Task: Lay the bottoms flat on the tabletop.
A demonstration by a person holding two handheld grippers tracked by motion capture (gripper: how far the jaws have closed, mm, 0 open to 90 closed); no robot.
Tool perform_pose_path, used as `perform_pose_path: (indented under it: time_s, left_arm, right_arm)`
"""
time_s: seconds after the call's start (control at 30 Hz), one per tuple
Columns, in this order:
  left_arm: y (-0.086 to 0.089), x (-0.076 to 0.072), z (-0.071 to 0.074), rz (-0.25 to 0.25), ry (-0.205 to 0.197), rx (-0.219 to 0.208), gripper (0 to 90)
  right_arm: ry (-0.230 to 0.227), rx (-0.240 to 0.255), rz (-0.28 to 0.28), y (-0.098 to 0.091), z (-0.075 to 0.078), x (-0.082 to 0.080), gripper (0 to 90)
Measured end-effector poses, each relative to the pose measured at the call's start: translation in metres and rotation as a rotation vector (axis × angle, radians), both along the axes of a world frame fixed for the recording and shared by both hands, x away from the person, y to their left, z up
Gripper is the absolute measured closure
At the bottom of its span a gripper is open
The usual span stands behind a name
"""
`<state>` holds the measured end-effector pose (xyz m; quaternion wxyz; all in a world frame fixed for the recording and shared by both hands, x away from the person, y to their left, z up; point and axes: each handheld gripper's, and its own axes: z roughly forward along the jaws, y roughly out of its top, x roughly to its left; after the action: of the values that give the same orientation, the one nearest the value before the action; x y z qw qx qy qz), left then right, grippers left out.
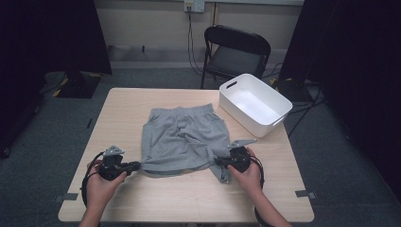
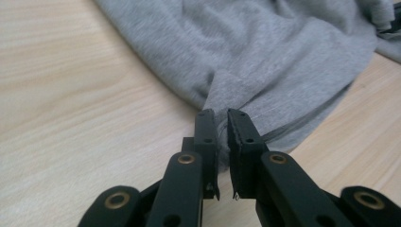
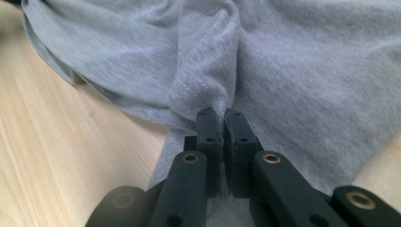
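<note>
Grey shorts lie on the wooden bench; the left gripper fingers pinch one hem corner, the right gripper fingers pinch the other.

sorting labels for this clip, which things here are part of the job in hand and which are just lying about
Part of the job:
- grey shorts, spread on the table
- left gripper, shut on the shorts' near left corner
- right gripper, shut on the near right hem

Lying about:
- white bin at the table's far right corner, untouched, so possibly for later
- black folding chair behind the table
</note>
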<state>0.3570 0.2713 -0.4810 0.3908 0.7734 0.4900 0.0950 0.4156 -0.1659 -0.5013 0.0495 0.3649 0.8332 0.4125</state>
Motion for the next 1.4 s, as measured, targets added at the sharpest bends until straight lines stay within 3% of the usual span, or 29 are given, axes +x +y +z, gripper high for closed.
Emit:
perform_pose_path:
  time_s: [0.27, 0.33, 0.47, 0.57, 0.73, 0.9, 0.97, 1.07, 1.23, 1.4]
  left_arm:
    - [0.0, -0.004, 0.003, -0.008, -0.009, -0.021, 82.1]
    - [-0.002, -0.007, 0.008, -0.005, -0.049, -0.021, 75.6]
    - [-0.011, -0.011, 0.016, -0.036, -0.091, -0.025, 65.1]
    - [-0.025, -0.013, 0.018, -0.086, -0.103, -0.032, 62.0]
    - [-0.056, -0.012, 0.009, -0.2, -0.127, -0.001, 56.8]
    - [-0.077, -0.009, -0.001, -0.26, -0.113, -0.004, 58.0]
    - [-0.085, -0.009, -0.007, -0.283, -0.088, -0.001, 59.1]
    - [-0.092, -0.006, -0.014, -0.293, -0.087, 0.038, 59.5]
    - [-0.094, -0.004, -0.02, -0.299, -0.092, 0.053, 60.9]
    - [-0.097, -0.005, -0.017, -0.303, -0.092, 0.124, 74.4]
  right_arm:
    - [-0.015, -0.026, 0.013, -0.002, 0.001, -0.004, 86.4]
    - [-0.02, -0.032, 0.019, -0.003, 0.001, -0.005, 86.0]
    - [-0.019, -0.03, 0.021, -0.006, 0.001, -0.008, 85.7]
    - [-0.023, -0.037, 0.025, -0.006, 0.001, -0.01, 85.9]
    - [-0.029, -0.047, 0.027, -0.006, 0.001, -0.012, 85.9]
    - [-0.039, -0.046, 0.027, -0.006, 0.0, -0.014, 85.8]
    - [-0.037, -0.037, 0.022, -0.007, -0.001, -0.015, 85.6]
    - [-0.043, -0.035, 0.021, -0.007, -0.002, -0.016, 85.5]
    - [-0.054, -0.036, 0.022, -0.007, -0.002, -0.017, 84.9]
    - [-0.06, -0.035, 0.021, -0.007, -0.004, -0.019, 81.2]
